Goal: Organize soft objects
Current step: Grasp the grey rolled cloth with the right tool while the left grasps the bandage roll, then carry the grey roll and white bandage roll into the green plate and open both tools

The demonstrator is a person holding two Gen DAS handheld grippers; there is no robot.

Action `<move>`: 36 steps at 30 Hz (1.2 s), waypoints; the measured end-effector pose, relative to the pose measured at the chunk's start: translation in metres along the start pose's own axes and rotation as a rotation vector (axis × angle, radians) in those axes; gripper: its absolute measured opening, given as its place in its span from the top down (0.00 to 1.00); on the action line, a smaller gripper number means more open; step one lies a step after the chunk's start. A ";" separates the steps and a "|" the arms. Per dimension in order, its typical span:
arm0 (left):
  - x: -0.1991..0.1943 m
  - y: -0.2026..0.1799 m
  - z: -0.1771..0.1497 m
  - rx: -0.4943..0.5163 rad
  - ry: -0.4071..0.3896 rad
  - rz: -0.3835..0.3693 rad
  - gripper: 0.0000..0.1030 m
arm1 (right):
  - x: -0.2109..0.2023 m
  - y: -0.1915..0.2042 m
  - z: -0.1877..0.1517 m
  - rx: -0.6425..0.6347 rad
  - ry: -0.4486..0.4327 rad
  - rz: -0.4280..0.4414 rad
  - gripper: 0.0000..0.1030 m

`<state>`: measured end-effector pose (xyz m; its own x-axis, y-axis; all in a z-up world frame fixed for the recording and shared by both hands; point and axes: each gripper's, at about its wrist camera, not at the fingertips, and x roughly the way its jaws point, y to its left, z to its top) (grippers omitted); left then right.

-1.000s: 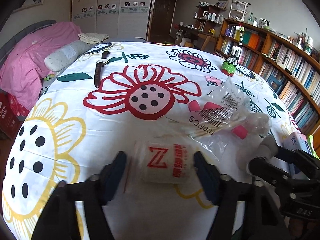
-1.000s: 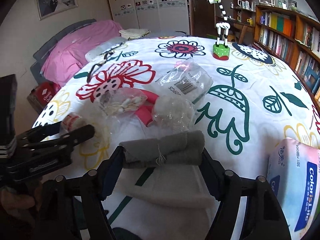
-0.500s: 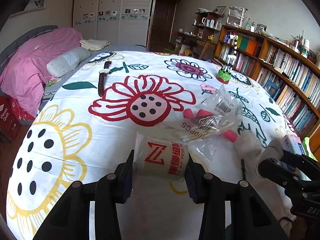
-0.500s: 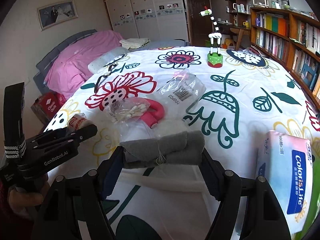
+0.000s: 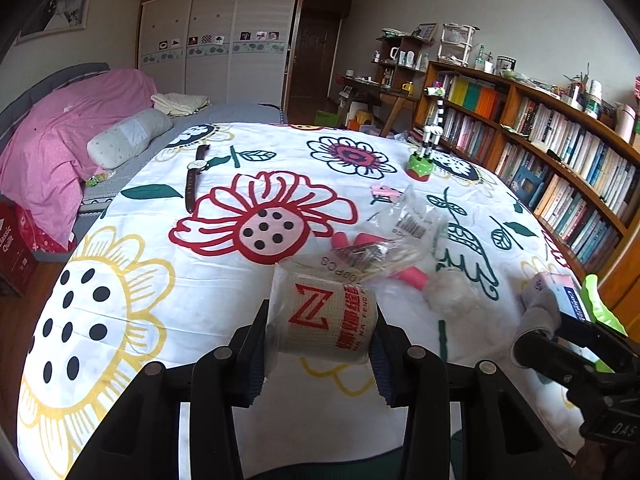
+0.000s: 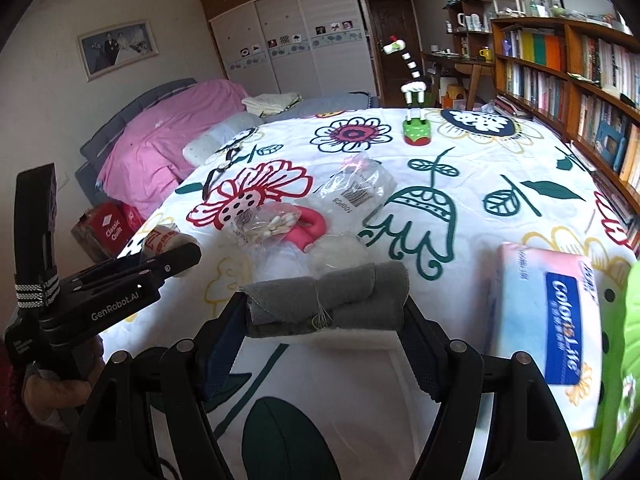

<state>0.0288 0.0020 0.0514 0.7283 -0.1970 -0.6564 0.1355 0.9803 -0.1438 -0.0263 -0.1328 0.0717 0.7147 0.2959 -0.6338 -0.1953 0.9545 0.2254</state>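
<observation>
Bandage roll [image 5: 324, 318] is pinched end to end in the left gripper [image 5: 322, 344], long axis running across the fingers, lifted above the bed's [image 5: 132, 248] near edge. Right gripper [image 6: 326, 314] is clamped on a rolled grey cloth [image 6: 326, 300], also lying crosswise, near the tissue pack [image 6: 548, 312].

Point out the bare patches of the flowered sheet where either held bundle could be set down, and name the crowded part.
Bare: the yellow flower left of the bandage roll, and the sheet between the gray cloth roll and the tissue pack. Crowded: the middle, where the cotton swab bag, cotton ball bag and pink item lie bunched.
</observation>
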 end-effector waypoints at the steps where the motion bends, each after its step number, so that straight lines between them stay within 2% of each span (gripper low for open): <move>1: -0.001 -0.002 0.000 0.003 0.000 -0.004 0.56 | -0.003 -0.002 -0.001 0.006 -0.006 -0.005 0.28; 9: -0.007 -0.027 -0.002 0.045 -0.004 -0.034 0.56 | -0.038 -0.027 -0.007 0.065 -0.067 -0.053 0.28; 16: -0.012 -0.052 -0.001 0.093 -0.010 -0.060 0.56 | -0.067 -0.065 -0.017 0.141 -0.105 -0.126 0.28; 36: -0.022 -0.125 -0.001 0.233 -0.026 -0.121 0.56 | -0.129 -0.177 -0.051 0.340 -0.133 -0.364 0.28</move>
<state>-0.0047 -0.1162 0.0834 0.7137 -0.3159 -0.6251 0.3716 0.9273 -0.0443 -0.1184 -0.3384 0.0756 0.7792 -0.0812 -0.6214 0.2951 0.9223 0.2495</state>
